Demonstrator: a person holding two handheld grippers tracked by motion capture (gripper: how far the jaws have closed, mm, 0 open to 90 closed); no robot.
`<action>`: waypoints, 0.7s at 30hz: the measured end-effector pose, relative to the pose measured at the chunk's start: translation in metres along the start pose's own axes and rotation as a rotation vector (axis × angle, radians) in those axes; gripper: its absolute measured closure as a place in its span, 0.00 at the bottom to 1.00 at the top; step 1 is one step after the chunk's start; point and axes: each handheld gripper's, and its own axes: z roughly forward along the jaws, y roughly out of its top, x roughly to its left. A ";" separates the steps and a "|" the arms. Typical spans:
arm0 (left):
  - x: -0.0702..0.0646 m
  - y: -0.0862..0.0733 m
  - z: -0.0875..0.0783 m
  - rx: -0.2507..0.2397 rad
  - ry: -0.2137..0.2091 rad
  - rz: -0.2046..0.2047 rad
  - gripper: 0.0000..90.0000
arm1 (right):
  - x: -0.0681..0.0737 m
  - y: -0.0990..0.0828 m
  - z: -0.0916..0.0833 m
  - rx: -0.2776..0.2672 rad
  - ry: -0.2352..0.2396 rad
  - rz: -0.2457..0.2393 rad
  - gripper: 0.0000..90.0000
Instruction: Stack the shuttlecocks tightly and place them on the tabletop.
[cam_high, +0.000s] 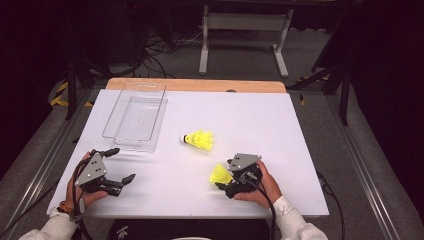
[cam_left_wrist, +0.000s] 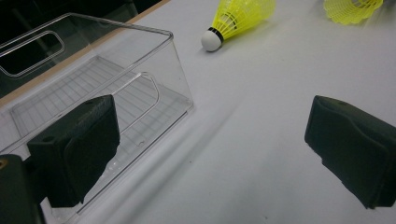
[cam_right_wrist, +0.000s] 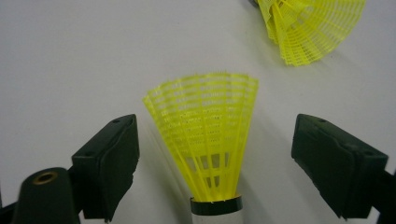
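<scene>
A yellow shuttlecock (cam_right_wrist: 205, 140) lies on the white table (cam_high: 250, 120) between the two jaws of my right gripper (cam_right_wrist: 212, 128), its cork end toward the camera and its skirt pointing away. The pads stand wide on either side without touching it, so the gripper is open. From above, this shuttlecock (cam_high: 220, 174) lies just left of the right gripper (cam_high: 226, 176) near the front edge. A second yellow shuttlecock (cam_high: 198, 140) lies on its side mid-table. My left gripper (cam_high: 121, 165) rests at the front left, open and with nothing in it.
A clear plastic bin (cam_high: 134, 145) stands at the back left, its near corner (cam_left_wrist: 177, 70) just behind my left gripper's (cam_left_wrist: 210, 135) left jaw. The second shuttlecock (cam_left_wrist: 233, 18) lies beyond the bin. A wooden strip (cam_high: 200, 85) edges the table's far side.
</scene>
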 end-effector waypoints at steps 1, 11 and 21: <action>0.000 0.000 0.000 0.000 0.000 0.000 0.05 | 0.000 -0.001 0.001 0.005 0.002 0.002 0.18; 0.000 0.000 0.000 0.001 -0.003 -0.001 0.05 | 0.000 -0.003 0.006 0.045 -0.004 -0.019 0.17; -0.001 0.000 0.002 0.007 -0.006 0.001 0.05 | 0.000 -0.001 0.021 0.062 0.022 -0.011 0.18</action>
